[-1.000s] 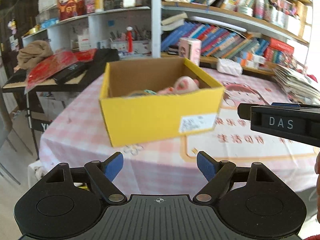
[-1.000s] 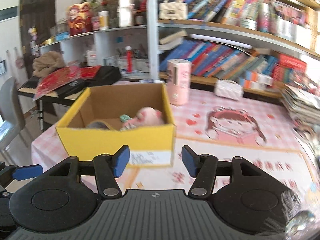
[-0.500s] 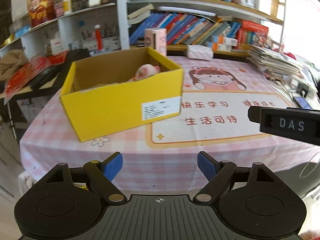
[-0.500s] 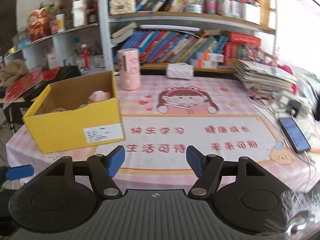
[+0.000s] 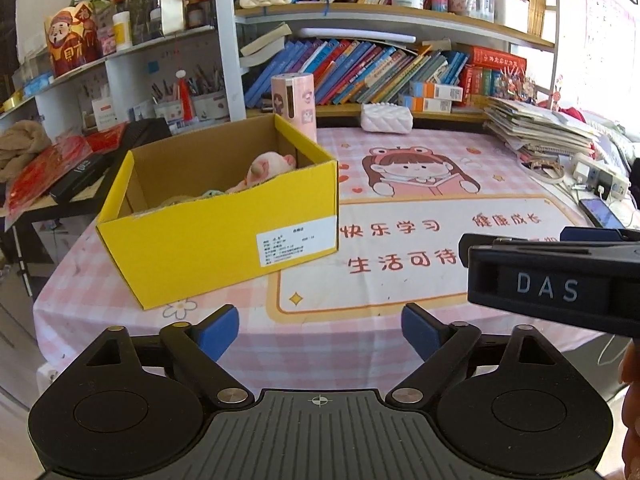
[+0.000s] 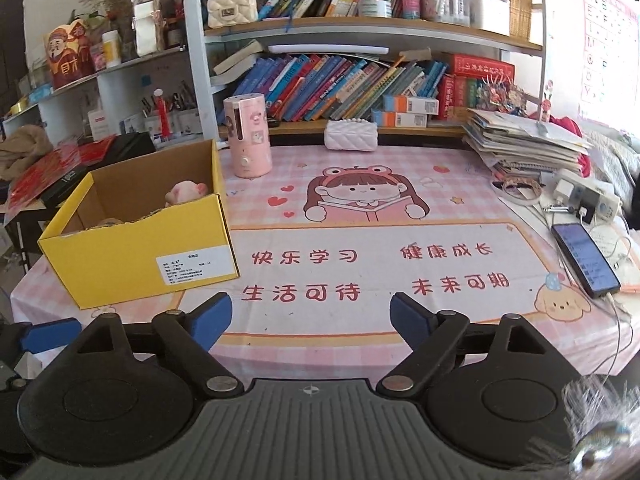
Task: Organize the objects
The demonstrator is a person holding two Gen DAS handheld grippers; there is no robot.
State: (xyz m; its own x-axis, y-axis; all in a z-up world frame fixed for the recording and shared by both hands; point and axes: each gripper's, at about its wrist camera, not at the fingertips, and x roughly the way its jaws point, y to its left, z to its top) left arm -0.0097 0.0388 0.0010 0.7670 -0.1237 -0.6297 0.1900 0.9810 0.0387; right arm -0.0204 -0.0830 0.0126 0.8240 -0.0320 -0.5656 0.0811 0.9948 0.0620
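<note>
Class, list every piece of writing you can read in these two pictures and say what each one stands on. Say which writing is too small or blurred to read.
"DAS": on the side of the right tongs.
"快乐学习", "健康成长", "生活可待", "未来可期": on the pink table mat.
White label on the yellow box: print too small.
Book spines on the shelf: too blurred.
Phone screen: unreadable.

Both cameras sit low, just off the near edge of the table (image 5: 248,344), and look forward and a bit down toward the bookshelves (image 6: 360,36) at the far edge. The left one is closer to the yellow box (image 5: 208,240). Both see the box, the table's middle and the shelves.
</note>
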